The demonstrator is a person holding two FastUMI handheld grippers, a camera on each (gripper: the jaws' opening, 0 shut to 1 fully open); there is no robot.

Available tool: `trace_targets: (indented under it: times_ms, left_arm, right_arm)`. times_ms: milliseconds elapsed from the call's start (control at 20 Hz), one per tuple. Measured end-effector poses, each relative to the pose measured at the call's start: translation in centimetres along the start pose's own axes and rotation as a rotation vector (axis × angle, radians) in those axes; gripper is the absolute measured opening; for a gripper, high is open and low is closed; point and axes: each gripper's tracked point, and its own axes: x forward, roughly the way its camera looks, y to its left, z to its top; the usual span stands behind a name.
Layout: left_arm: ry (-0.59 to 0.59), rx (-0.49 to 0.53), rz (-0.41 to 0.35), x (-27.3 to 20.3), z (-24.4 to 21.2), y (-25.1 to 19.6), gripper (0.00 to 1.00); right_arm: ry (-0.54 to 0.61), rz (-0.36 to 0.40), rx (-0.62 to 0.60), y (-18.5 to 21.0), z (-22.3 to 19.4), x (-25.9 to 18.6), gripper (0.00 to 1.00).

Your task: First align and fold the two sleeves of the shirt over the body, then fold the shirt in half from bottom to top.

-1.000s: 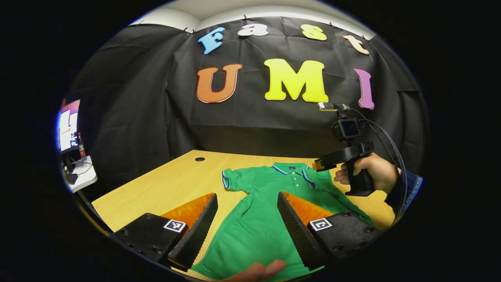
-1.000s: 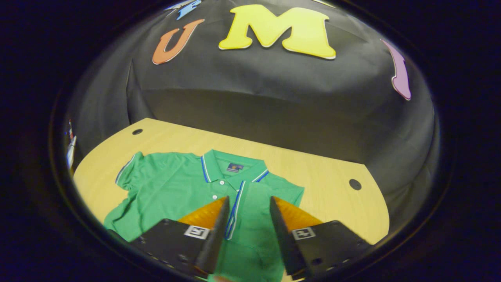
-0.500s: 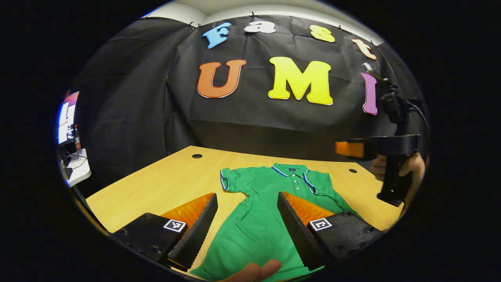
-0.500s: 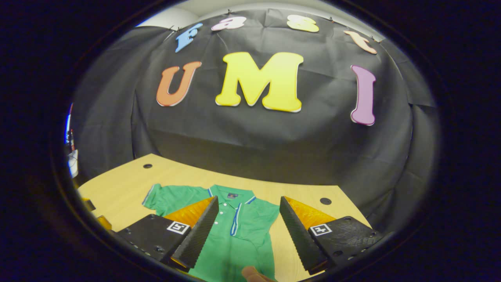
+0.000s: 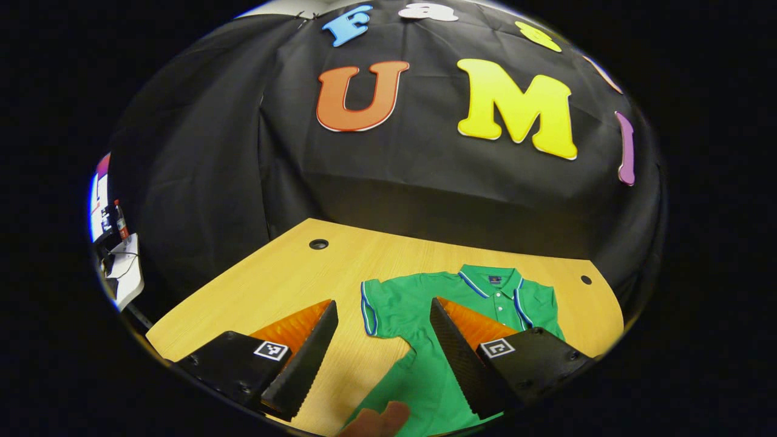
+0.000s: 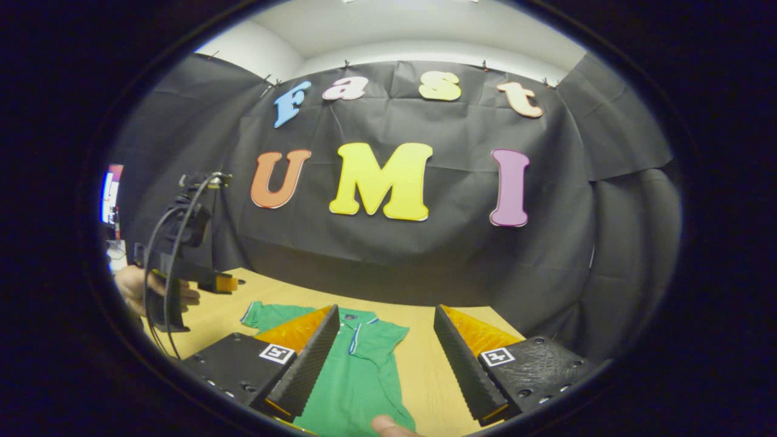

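Observation:
A green polo shirt [image 5: 419, 315] lies face up on the wooden table [image 5: 273, 291], collar toward the wall. Its left sleeve [image 5: 377, 301] is spread out flat. The right sleeve [image 5: 534, 303] is folded in over the chest. My left gripper [image 5: 382, 358] hovers open above the table, and the spread sleeve sits just ahead between its fingers. In the right gripper view the shirt [image 6: 364, 370] lies below my right gripper [image 6: 382, 364], which is open, raised and holds nothing. There the left gripper [image 6: 230, 283] hangs at the left in a hand [image 6: 130, 285].
Two cable holes [image 5: 318, 244] [image 5: 585, 280] mark the table's far corners. The black cloth wall stands close behind the table. A side desk with a lit screen [image 5: 100, 194] is far left. A fingertip [image 5: 376, 419] shows at the bottom edge.
My right gripper opened off the folded right sleeve, then rose and drew back. My left gripper swung left and forward, so the spread left sleeve now sits between its fingers.

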Motion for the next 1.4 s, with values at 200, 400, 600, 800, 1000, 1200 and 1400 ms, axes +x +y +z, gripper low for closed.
trace_targets:
  times_ms: [200, 400, 600, 800, 1000, 1200, 1400]
  left_arm:
    - [0.202, -0.035, -0.011, 6.3, -2.8, 0.3, 0.98]
    - [0.354, 0.004, 0.031, 10.4, -6.9, 1.3, 0.93]
    - [0.427, -0.111, -0.017, 12.2, -8.1, 0.3, 0.70]
    - [0.481, -0.094, 0.028, 13.5, -9.9, 2.3, 0.22]
    - [0.467, -0.042, 0.034, 14.1, -9.7, 2.5, 0.11]
    - [0.454, 0.010, 0.052, 13.4, -8.4, 1.6, 0.05]
    - [0.401, 0.044, 0.002, 12.1, -6.1, -2.1, 0.05]
  right_arm:
    - [0.002, -0.017, 0.046, -2.4, -1.2, -3.1, 0.95]
    - [-0.007, -0.017, 0.080, -4.5, -1.4, -4.0, 0.95]
    - [-0.001, -0.039, 0.114, -6.3, -1.9, -3.5, 0.96]
    - [0.018, -0.045, 0.114, -7.2, -2.5, -3.0, 0.94]
    - [0.026, -0.050, 0.129, -7.8, -2.7, -2.6, 0.93]
    - [0.036, -0.057, 0.144, -8.5, -2.9, -2.5, 0.93]
    - [0.034, -0.061, 0.156, -9.1, -2.9, -2.4, 0.93]
